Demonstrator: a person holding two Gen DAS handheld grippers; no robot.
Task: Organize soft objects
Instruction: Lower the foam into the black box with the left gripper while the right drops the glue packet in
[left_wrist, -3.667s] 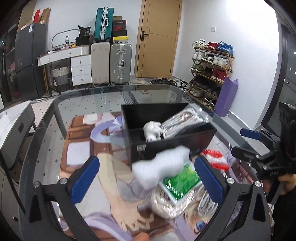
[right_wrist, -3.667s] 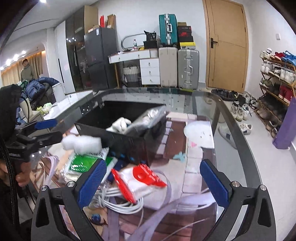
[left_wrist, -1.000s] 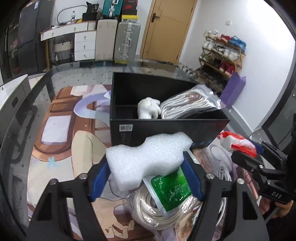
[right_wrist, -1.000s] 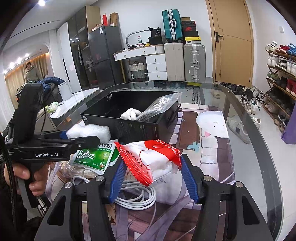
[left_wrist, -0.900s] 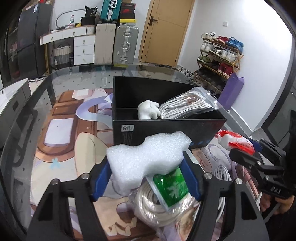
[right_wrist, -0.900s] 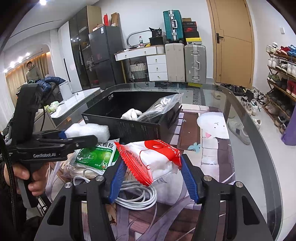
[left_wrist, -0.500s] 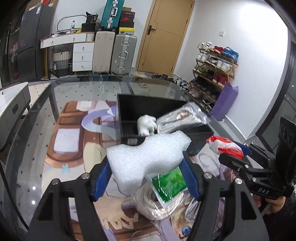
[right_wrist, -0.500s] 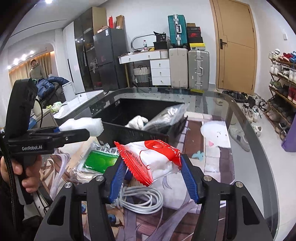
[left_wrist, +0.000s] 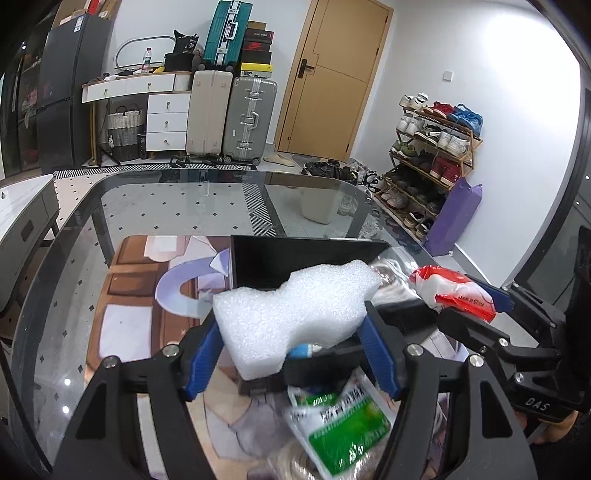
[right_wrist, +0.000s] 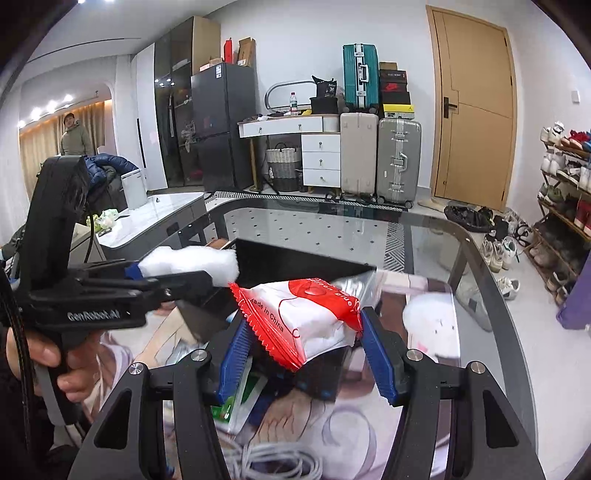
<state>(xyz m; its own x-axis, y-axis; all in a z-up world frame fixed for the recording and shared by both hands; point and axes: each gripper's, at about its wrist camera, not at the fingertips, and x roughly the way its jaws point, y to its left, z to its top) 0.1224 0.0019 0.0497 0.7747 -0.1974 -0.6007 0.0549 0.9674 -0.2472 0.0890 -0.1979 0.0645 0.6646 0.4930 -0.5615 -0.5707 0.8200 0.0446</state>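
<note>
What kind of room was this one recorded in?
Most likely a home's entry or living area: a shoe rack beside the door, suitcases stacked against the wall, and a fridge.

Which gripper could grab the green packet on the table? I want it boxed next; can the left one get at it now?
Probably not yet. The left gripper is shut on the white foam piece, so its jaws are occupied. The green packet lies uncovered just below it, reachable once the foam is dropped.

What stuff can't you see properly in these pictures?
- Inside of the black box: left wrist view, hidden behind the white foam.
- Green packet: left wrist view, print blurred.
- White cable: right wrist view, cut off by the bottom edge.
</note>
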